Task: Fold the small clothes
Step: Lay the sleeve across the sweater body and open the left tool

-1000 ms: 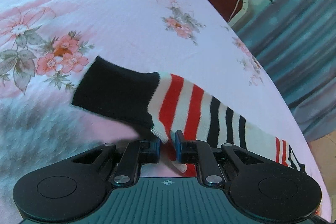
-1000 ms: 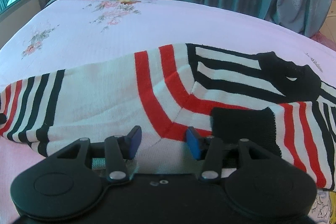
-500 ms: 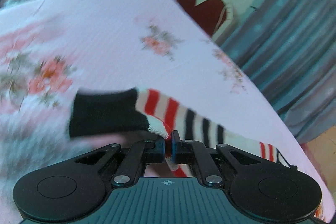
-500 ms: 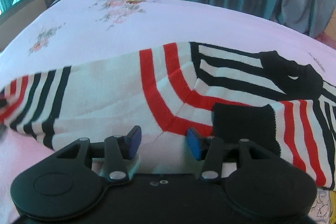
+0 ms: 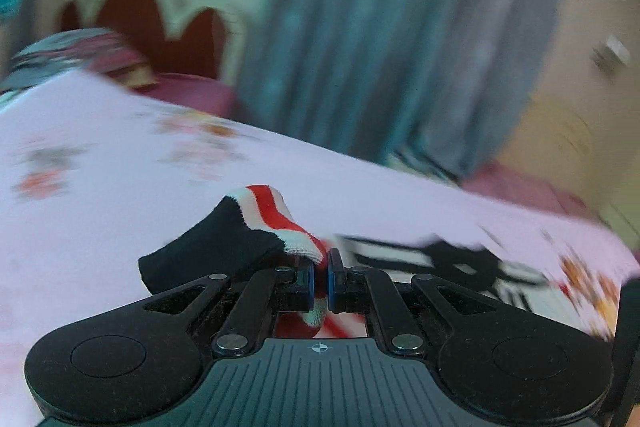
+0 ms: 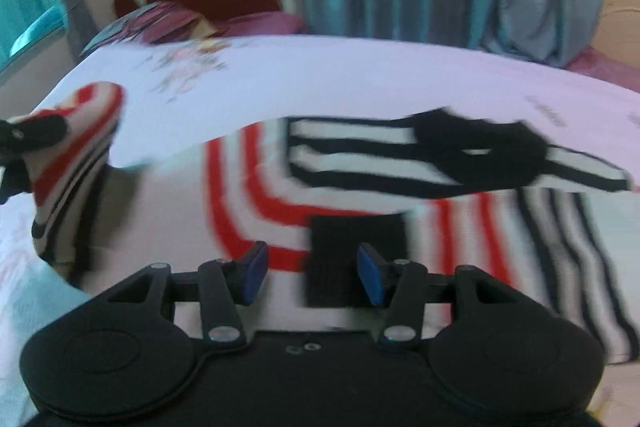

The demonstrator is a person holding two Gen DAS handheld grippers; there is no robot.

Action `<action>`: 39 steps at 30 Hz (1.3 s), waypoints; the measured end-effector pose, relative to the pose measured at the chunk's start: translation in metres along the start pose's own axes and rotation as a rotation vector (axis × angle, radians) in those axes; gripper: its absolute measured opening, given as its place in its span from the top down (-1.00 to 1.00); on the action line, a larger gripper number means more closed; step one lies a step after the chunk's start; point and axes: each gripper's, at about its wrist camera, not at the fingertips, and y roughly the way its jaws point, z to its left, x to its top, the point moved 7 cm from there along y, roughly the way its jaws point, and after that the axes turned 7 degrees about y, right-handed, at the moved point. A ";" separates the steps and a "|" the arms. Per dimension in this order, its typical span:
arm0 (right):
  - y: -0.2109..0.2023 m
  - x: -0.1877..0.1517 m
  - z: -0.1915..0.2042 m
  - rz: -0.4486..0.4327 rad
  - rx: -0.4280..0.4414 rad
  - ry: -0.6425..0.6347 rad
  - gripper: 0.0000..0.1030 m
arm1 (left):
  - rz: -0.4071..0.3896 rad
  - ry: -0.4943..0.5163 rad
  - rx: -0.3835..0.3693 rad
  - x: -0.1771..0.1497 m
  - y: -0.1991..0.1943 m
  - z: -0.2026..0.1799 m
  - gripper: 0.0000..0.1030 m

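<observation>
Left hand-held gripper (image 5: 319, 281) is clamped on the striped sweater's sleeve (image 5: 276, 227); right hand-held gripper (image 6: 312, 273) is apart above the sweater (image 6: 360, 187) on the bed (image 6: 360, 75).

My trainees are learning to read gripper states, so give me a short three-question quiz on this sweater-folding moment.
1. True or false: the left gripper is shut on the sweater's sleeve.
2. The right gripper is: A) open above the sweater, B) clamped on a cuff, C) out of view.
3. Fill in: the sweater lies on a floral ____.

Key: 1 true; 2 A; 3 bedsheet.
</observation>
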 end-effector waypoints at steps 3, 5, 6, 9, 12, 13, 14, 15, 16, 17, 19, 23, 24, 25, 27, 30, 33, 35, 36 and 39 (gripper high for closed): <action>-0.016 0.005 -0.041 -0.026 -0.051 0.048 0.04 | 0.061 0.098 -0.086 -0.014 0.026 -0.058 0.90; -0.024 0.004 -0.067 -0.038 -0.081 0.078 -0.03 | 0.122 0.171 -0.124 -0.030 0.044 -0.093 0.90; -0.028 0.003 -0.079 -0.042 -0.091 0.095 -0.08 | 0.172 0.202 -0.143 -0.041 0.053 -0.107 0.90; -0.038 -0.003 -0.106 -0.045 -0.101 0.133 -0.09 | 0.298 0.242 -0.145 -0.067 0.069 -0.132 0.90; -0.046 -0.007 -0.119 -0.051 -0.086 0.152 -0.18 | 0.334 0.240 -0.114 -0.073 0.066 -0.134 0.89; -0.046 -0.008 -0.121 -0.053 -0.077 0.156 -0.19 | 0.342 0.235 -0.107 -0.071 0.064 -0.134 0.89; -0.047 -0.008 -0.120 -0.054 -0.068 0.156 -0.19 | 0.351 0.232 -0.095 -0.070 0.063 -0.133 0.77; -0.047 -0.008 -0.119 -0.052 -0.059 0.152 -0.19 | 0.356 0.233 -0.084 -0.069 0.060 -0.133 0.50; -0.046 -0.008 -0.116 -0.052 -0.049 0.147 -0.19 | 0.359 0.238 -0.067 -0.067 0.056 -0.132 0.27; -0.046 -0.006 -0.112 -0.052 -0.040 0.141 -0.19 | 0.356 0.244 -0.051 -0.066 0.056 -0.128 -0.24; -0.046 -0.003 -0.101 -0.056 -0.012 0.119 -0.21 | 0.320 0.259 -0.028 -0.061 0.044 -0.124 -0.46; -0.044 0.003 -0.076 -0.053 0.043 0.070 -0.23 | 0.325 0.281 -0.015 -0.057 0.048 -0.112 -0.46; -0.042 0.005 -0.069 -0.049 0.056 0.063 -0.23 | 0.330 0.282 -0.003 -0.057 0.044 -0.105 -0.46; -0.041 0.005 -0.064 -0.046 0.064 0.056 -0.23 | 0.331 0.281 0.009 -0.057 0.043 -0.099 -0.46; -0.039 0.005 -0.050 -0.042 0.084 0.037 -0.31 | 0.325 0.264 0.040 -0.057 0.033 -0.079 -0.46; -0.036 0.003 -0.026 -0.043 0.110 -0.002 -0.38 | 0.316 0.206 0.092 -0.059 0.016 -0.042 -0.46; -0.027 0.000 -0.003 -0.041 0.109 -0.066 -0.39 | 0.318 0.166 0.158 -0.064 0.012 -0.007 -0.46; -0.019 -0.004 0.013 -0.027 0.111 -0.110 -0.39 | 0.330 0.129 0.183 -0.068 0.013 0.012 -0.46; -0.016 -0.006 0.021 -0.026 0.111 -0.134 -0.39 | 0.333 0.107 0.186 -0.071 0.013 0.018 -0.46; -0.003 -0.015 0.044 -0.033 0.067 -0.258 -0.35 | 0.351 0.063 0.181 -0.079 0.018 0.027 -0.46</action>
